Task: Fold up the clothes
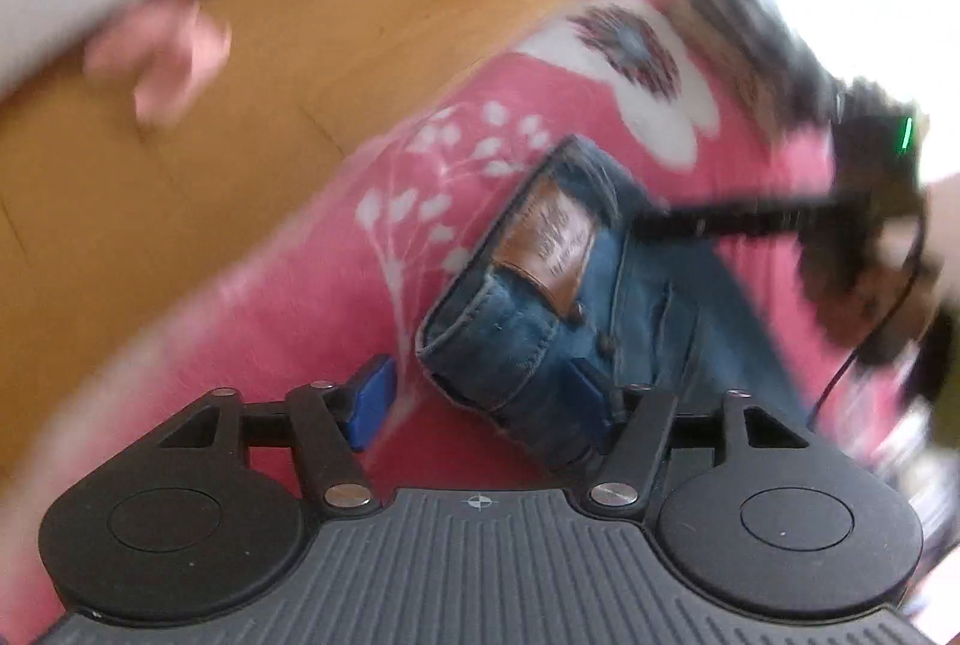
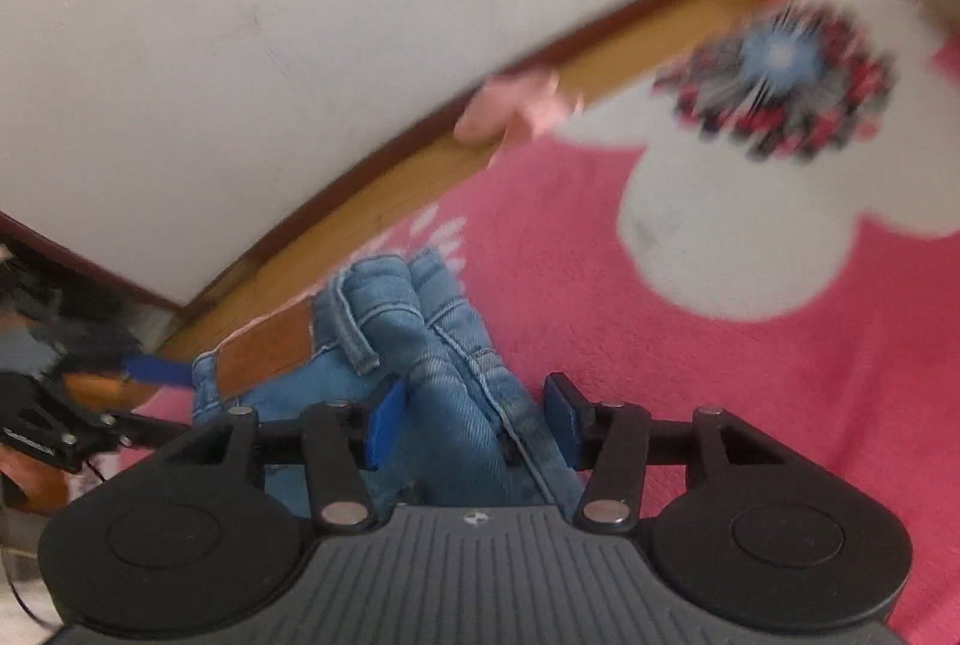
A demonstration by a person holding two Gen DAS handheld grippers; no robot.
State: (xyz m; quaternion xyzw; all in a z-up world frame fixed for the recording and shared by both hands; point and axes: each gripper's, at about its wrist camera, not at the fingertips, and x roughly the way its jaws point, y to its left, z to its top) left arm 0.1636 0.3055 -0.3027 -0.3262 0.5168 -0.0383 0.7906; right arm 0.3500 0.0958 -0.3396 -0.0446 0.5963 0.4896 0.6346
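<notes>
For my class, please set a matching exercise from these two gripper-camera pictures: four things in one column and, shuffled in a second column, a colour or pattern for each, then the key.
Things
1. jeans
2. blanket
3. waistband patch
4. floor

Descriptions
A. brown leather with dark lettering
B. pink with white flowers
C. blue denim with stitched seams
D. light wooden boards

Pairs: 1-C, 2-B, 3-A, 4-D
</notes>
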